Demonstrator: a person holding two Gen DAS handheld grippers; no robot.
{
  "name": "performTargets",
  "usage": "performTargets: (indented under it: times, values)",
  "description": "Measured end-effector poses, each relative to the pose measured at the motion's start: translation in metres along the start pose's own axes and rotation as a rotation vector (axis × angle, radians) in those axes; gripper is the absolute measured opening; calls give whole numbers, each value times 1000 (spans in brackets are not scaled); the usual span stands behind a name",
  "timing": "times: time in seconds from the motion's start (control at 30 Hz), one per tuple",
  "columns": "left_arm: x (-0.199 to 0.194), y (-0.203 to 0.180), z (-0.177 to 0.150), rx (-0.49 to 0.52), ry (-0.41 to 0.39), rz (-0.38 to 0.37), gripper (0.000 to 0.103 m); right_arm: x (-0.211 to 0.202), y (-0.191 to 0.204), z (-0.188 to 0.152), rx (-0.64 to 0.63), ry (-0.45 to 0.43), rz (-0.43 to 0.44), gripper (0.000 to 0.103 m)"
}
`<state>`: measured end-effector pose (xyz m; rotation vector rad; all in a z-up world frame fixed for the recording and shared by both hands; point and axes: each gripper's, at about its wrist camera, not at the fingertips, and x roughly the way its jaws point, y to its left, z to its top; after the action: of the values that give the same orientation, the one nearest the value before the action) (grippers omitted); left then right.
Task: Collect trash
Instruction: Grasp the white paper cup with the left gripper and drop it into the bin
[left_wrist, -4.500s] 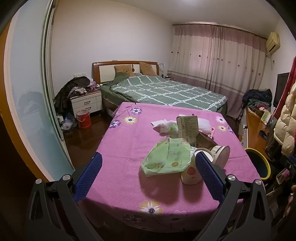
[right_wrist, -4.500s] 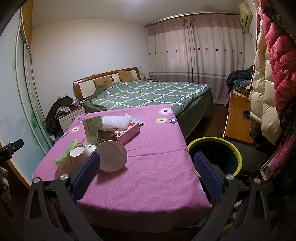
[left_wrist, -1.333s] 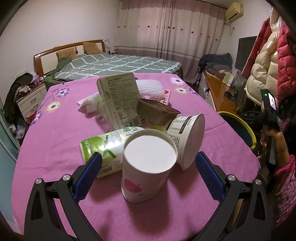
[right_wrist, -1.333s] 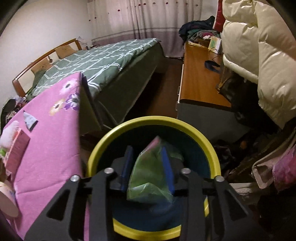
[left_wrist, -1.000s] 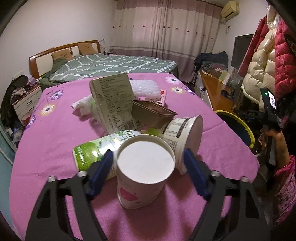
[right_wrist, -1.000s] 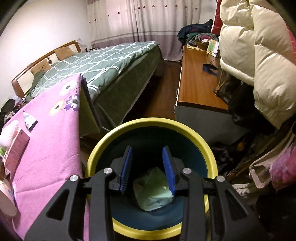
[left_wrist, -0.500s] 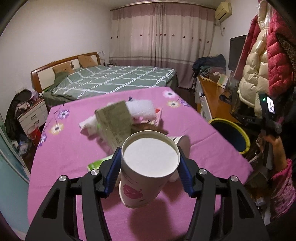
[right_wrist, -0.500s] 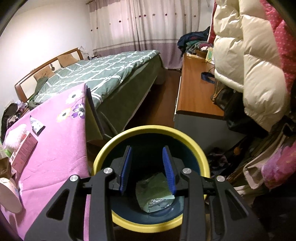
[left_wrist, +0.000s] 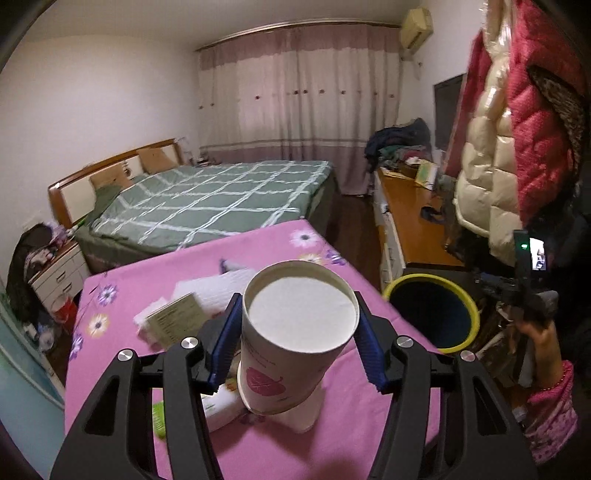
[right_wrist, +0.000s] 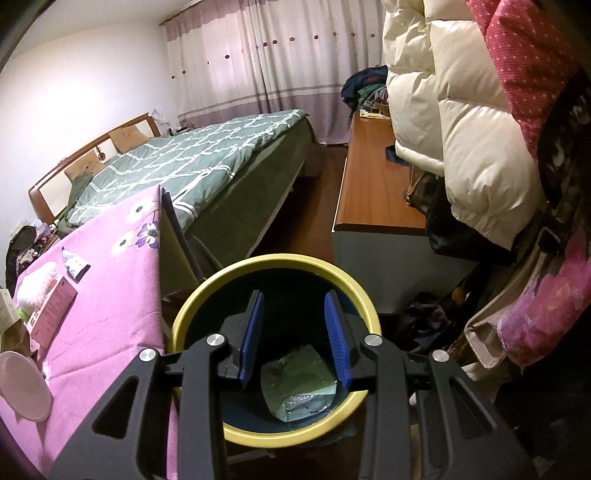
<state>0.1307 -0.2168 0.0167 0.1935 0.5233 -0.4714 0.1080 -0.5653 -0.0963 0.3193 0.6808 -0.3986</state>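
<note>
My left gripper is shut on a white paper cup with a red leaf print and holds it above the pink tablecloth. More trash lies on the table: a carton, a green bottle and white wrappers. The yellow-rimmed bin stands right of the table. In the right wrist view my right gripper is open and empty over the bin; a green bag lies inside it.
A green bed stands behind the table. A wooden bench and hanging puffer coats are on the right. A paper bowl and a pink box lie on the table.
The left gripper closed on the paper cup and lifted it off the table, turning right. The right gripper dropped the green bag into the bin and rose slightly.
</note>
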Motion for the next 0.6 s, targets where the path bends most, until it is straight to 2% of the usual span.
performTargets:
  times: [0.17, 0.23, 0.33, 0.6]
  values:
    - [37, -49, 5, 55, 47, -130, 57, -9, -5, 0, -1, -21, -17, 33]
    - [66, -74, 5, 67, 97, -211, 57, -14, -9, -1, 0, -29, -29, 33]
    - [104, -108, 3, 89, 144, -280, 57, -23, -20, -3, 9, -39, -60, 33]
    - [191, -188, 9, 144, 220, -359, 57, -31, -42, -13, 23, -25, -109, 37]
